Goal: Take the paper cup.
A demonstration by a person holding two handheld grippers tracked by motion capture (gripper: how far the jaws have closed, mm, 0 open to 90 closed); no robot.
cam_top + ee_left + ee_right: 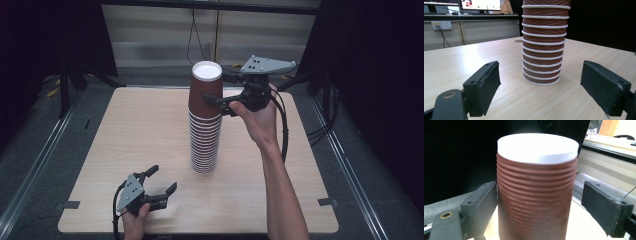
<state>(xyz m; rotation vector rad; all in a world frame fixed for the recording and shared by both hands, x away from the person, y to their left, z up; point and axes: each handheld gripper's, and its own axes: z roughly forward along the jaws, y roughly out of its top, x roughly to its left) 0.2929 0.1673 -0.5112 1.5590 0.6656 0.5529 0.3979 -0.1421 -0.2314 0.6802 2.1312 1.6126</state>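
A tall stack of brown ribbed paper cups [205, 135] stands upside down at the middle of the wooden table [135, 125]. Its white-bottomed top cup [205, 85] sits between the jaws of my right gripper [216, 89], which is open. In the right gripper view the left jaw touches the top cup [536, 192] and the right jaw stands apart from it, with my right gripper [539, 197] level with the cup's upper half. My left gripper [164, 178] rests low near the table's front left, open and holding nothing. Its own view has the left gripper [541, 75] facing the stack's base [542, 50] from a short distance.
Black stand legs [65, 85] and dark curtains flank the table. Cables [285, 125] trail from the right gripper. Tape marks [67, 205] sit at the table's front corners. A monitor [480, 4] and a wall socket [441, 25] lie beyond the far edge.
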